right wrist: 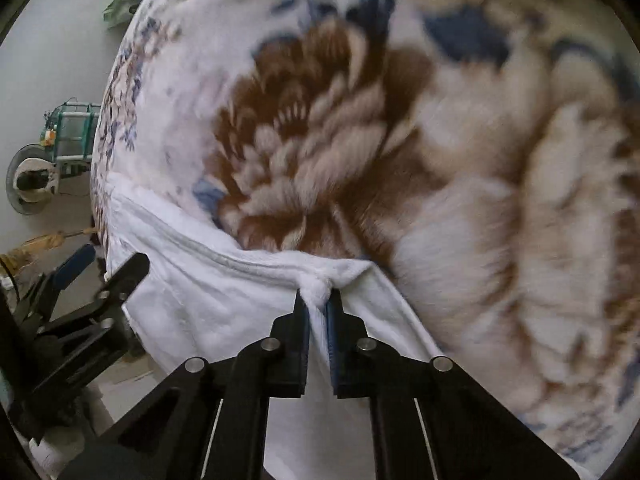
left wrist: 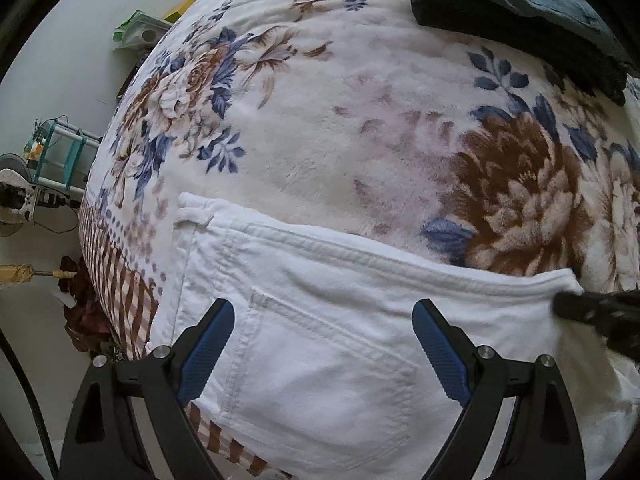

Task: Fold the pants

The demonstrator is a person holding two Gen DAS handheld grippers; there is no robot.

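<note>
We see our right gripper (right wrist: 318, 304) clenched on the white denim pants (left wrist: 340, 340) at lower centre; our left gripper (left wrist: 324, 320) hangs released over their pocket, on the floral fleece blanket (left wrist: 320, 140).

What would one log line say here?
left gripper: open over white pants | right gripper: pinching waistband corner | floral blanket underneath

The left tongs (left wrist: 323, 320) are spread wide, their 2 blue-padded fingers (left wrist: 212, 344) well apart and gripping nothing. The right tongs (right wrist: 318, 300) are pinched nearly together on white cloth (right wrist: 318, 290).
</note>
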